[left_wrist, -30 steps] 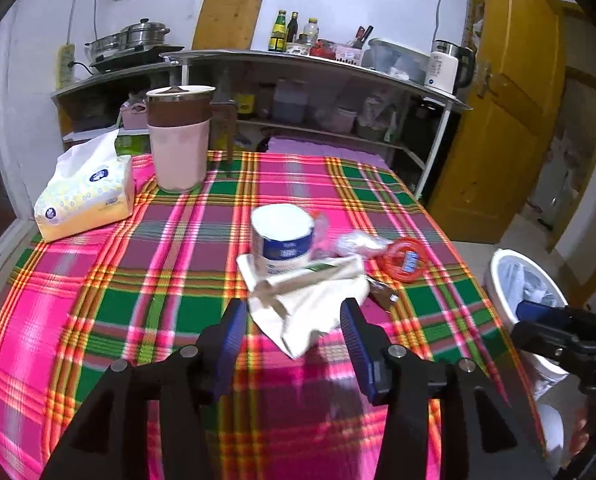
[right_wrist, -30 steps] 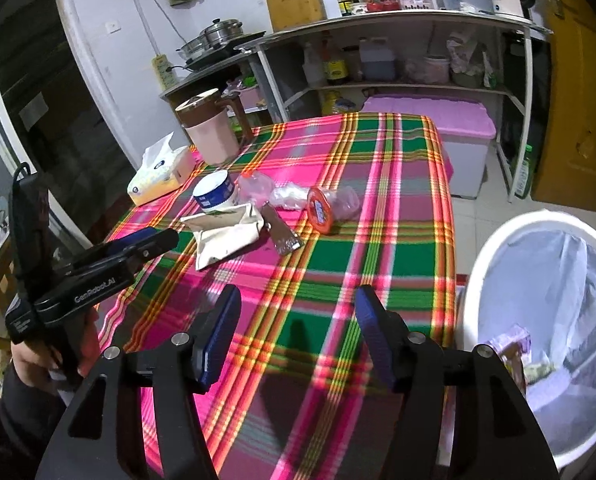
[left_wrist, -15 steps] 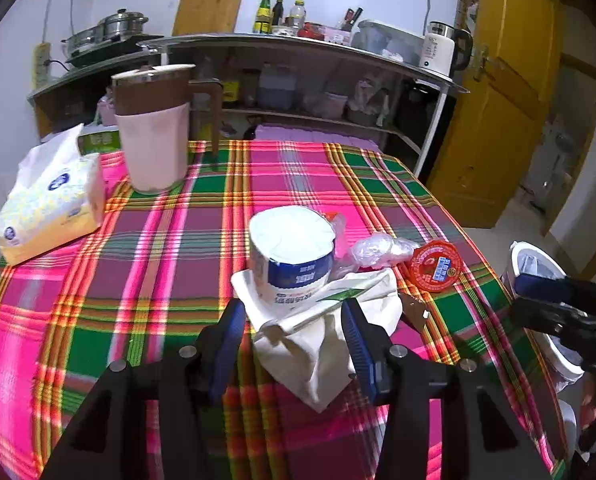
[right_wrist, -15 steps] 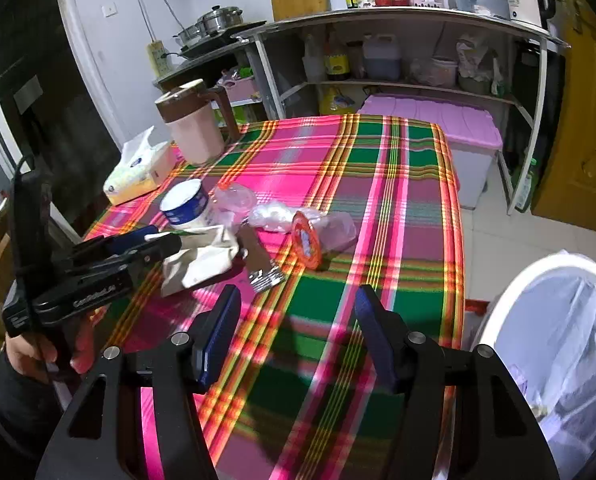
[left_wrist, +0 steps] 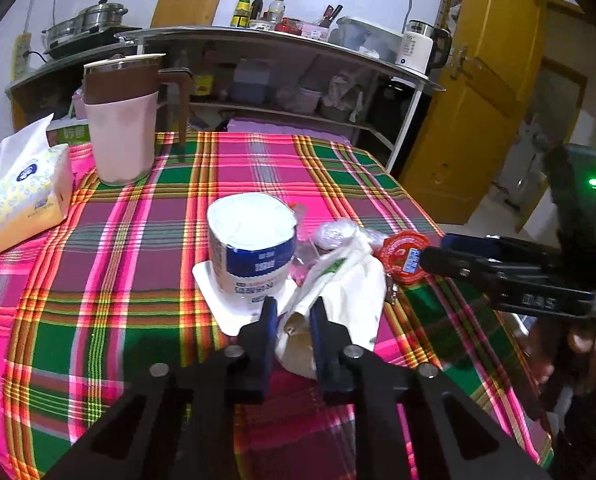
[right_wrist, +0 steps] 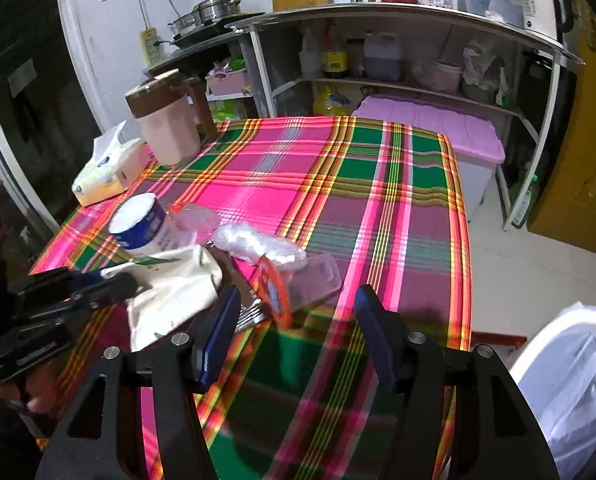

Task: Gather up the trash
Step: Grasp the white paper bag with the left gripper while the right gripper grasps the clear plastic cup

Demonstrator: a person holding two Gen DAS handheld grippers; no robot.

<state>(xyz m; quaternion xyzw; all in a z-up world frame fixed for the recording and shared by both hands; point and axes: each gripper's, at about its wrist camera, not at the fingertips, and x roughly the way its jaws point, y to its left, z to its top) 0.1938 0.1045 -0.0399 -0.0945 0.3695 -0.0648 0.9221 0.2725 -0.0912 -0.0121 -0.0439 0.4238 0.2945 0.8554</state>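
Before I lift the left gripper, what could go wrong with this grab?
The left gripper is shut on the white paper bag, and the yogurt cup seems to stand on the bag's flat corner, so lifting may tip it. The bag also lies against the red-lidded container and foil wrapper; they could drag along. The trash bin sits off the table's right side.

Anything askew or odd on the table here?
The plastic container with the red lid lies on its side, and the white cup stands on a corner of the crumpled white bag. Otherwise ordinary litter.
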